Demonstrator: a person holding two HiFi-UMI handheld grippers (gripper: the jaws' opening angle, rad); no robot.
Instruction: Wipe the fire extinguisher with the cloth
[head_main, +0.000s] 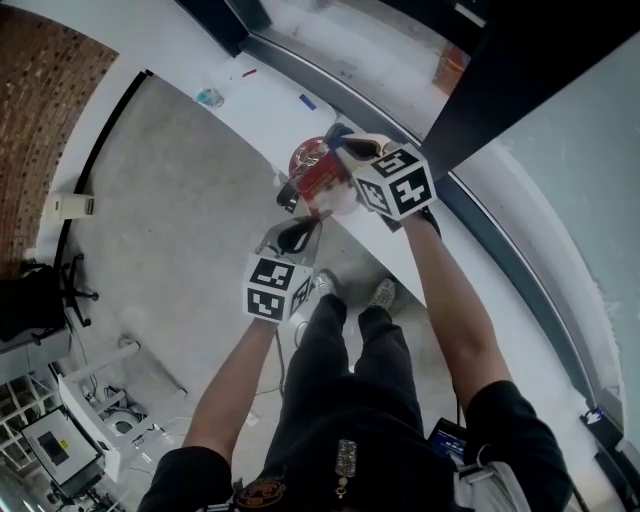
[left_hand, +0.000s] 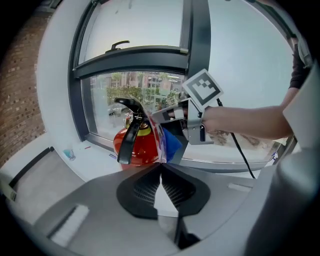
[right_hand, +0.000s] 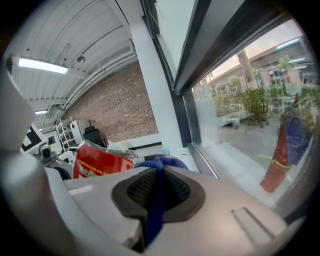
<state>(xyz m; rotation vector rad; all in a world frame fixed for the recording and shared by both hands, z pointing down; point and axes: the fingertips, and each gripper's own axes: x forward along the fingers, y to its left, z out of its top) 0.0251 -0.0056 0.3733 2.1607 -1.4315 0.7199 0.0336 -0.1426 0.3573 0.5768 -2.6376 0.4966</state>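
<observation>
The left tool (left_hand: 160, 166) pinches a clear sleeve (left_hand: 161, 141), seen edge-on; only the right gripper view shows its red card (right_hand: 100, 162). The right tool (right_hand: 159, 170) clamps the blue cloth (right_hand: 154, 210) just beside the fire extinguisher (left_hand: 134, 146) on the window ledge (left_hand: 92, 155), trees (left_hand: 130, 82) beyond

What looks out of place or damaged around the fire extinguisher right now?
Nothing spilled or broken. One oddity: a clear plastic sheet peels away from the fire extinguisher, beside the blue cloth in the right tool.

We're in a lab-like workroom here: brick wall (head_main: 45, 110), big dark-framed window (left_hand: 140, 92) over a white ledge (head_main: 260, 120), strip light (right_hand: 42, 65) overhead, equipment racks (head_main: 60, 440) on the grey floor (head_main: 170, 200).
</observation>
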